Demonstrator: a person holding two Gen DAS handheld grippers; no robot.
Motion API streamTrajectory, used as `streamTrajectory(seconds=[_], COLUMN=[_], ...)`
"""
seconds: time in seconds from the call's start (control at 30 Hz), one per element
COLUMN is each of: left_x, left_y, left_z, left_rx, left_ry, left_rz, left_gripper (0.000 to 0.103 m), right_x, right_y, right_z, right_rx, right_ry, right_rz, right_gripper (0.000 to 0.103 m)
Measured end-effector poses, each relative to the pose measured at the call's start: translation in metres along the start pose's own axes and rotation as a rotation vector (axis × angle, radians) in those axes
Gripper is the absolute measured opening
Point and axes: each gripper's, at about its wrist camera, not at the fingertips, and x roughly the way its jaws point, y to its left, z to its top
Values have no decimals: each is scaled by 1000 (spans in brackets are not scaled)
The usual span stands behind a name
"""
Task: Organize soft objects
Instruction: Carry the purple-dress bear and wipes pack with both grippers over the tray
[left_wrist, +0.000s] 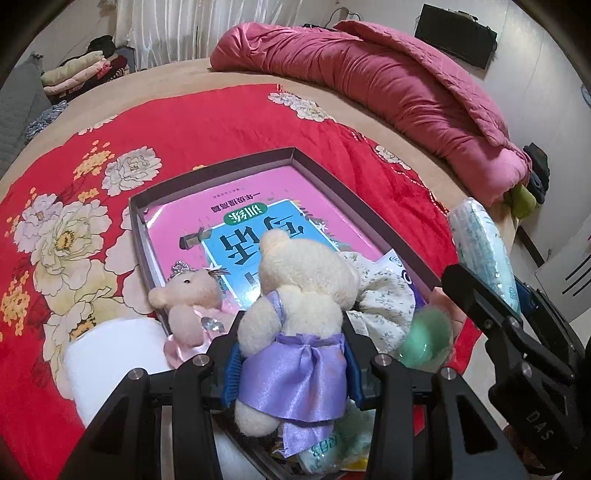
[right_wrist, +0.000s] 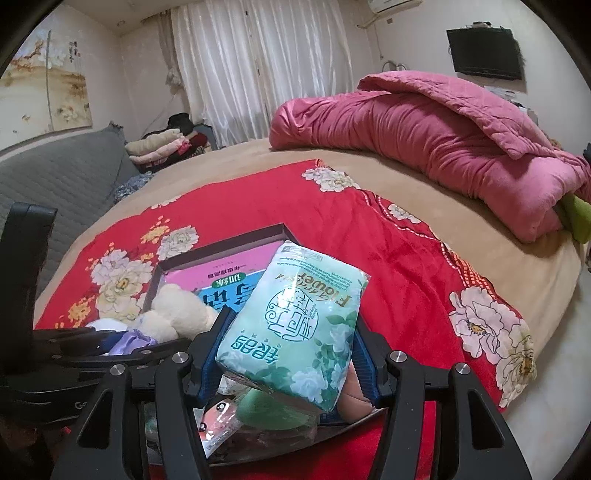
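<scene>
Left gripper (left_wrist: 291, 363) jaws clamp bear (left_wrist: 295, 321), feet cropped | right gripper (right_wrist: 286, 363) jaws grip tissue pack (right_wrist: 295, 328), box (right_wrist: 221, 251) half-hidden

Fuzzy plush bear (left_wrist: 299, 295) — glossy satin dress (left_wrist: 295, 373)

the left gripper (left_wrist: 291, 363) clamps a cream teddy bear (left_wrist: 295, 306) in a purple satin dress by its waist, above a shallow dark box (left_wrist: 317, 162) holding a pink book (left_wrist: 255, 206). a small pink crowned mouse toy (left_wrist: 192, 295) sits at the box's near left edge. at right, the right gripper (left_wrist: 491, 291) holds a pale tissue pack (left_wrist: 480, 243).
</scene>
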Motion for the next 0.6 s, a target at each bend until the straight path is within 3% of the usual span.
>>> streamTrajectory(seconds=[0.6], left_x=[17], left_y=[5], left_z=[-1], left_rx=[19], left_ry=[46], left_rz=[2], left_gripper=[46], right_x=[38], right_y=[9], right_z=[1], right_rx=[-11], right_ry=[89], right_rz=[9], right_gripper=[61])
